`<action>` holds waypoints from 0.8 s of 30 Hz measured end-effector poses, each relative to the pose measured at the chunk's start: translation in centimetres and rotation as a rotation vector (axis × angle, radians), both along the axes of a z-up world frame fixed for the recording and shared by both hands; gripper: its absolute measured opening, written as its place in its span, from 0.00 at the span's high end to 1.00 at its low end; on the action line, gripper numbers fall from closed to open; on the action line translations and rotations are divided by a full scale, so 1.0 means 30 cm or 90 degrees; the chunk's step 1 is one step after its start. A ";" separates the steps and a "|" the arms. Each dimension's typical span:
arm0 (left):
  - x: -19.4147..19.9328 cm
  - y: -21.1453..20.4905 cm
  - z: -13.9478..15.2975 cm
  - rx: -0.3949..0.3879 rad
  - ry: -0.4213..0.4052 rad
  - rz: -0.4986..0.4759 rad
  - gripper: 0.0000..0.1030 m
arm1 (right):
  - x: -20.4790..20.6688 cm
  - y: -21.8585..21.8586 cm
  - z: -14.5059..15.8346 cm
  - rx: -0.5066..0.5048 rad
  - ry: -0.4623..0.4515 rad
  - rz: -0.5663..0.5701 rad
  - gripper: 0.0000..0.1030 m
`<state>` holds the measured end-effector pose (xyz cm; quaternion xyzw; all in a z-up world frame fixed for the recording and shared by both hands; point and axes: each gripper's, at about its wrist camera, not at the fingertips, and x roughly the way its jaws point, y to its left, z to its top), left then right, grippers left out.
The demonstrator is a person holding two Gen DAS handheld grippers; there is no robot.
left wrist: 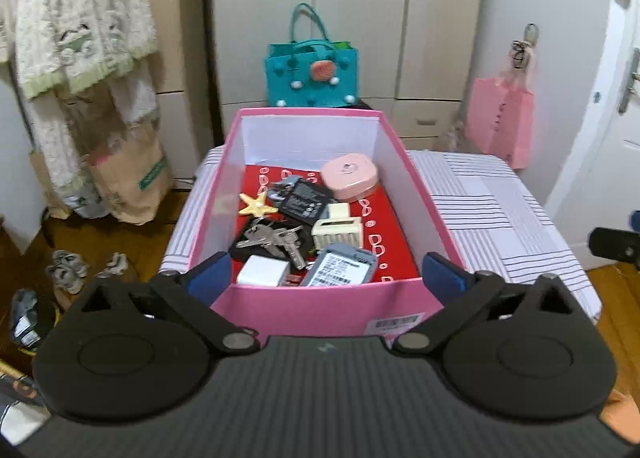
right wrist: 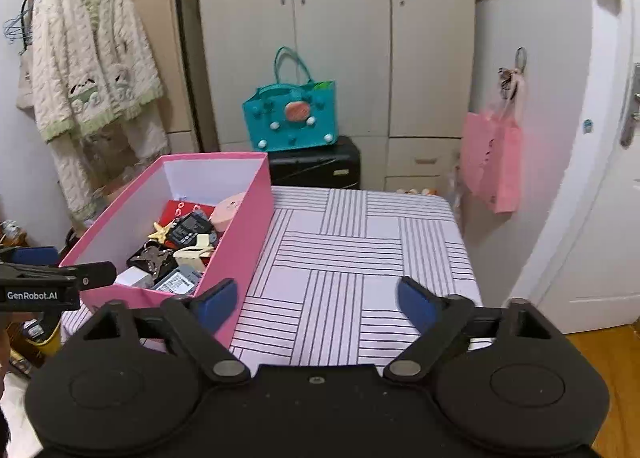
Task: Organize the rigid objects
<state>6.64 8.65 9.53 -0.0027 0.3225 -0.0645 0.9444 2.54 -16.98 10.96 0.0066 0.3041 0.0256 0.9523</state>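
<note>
pink box [left wrist: 320,308], keys [left wrist: 272,239], starfish [left wrist: 258,205] inside

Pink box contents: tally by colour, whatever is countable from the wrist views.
Inside the pink box:
Pink: 1, round case
Yellow: 1, starfish
Cream: 1, brush
White: 1, charger block
Grey: 1, labelled battery pack
Black: 1, labelled flat pack
Metal: 1, key bunch
Total: 7. Anything buried underneath is not countable.

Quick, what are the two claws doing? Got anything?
Left claw: open, holding nothing, above the pink box.
Right claw: open, holding nothing, above the striped cloth.
</note>
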 end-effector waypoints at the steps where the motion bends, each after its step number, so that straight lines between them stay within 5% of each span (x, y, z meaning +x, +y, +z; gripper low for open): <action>1: 0.000 -0.006 -0.002 0.007 0.005 0.010 0.00 | -0.005 0.002 -0.001 -0.002 -0.007 -0.006 0.03; 11: -0.038 -0.065 -0.023 0.056 0.051 0.034 0.00 | -0.013 0.011 -0.011 -0.022 0.000 -0.030 0.00; 24: -0.088 -0.096 -0.073 0.042 0.023 0.072 0.00 | -0.084 0.018 -0.055 -0.029 -0.057 -0.019 0.00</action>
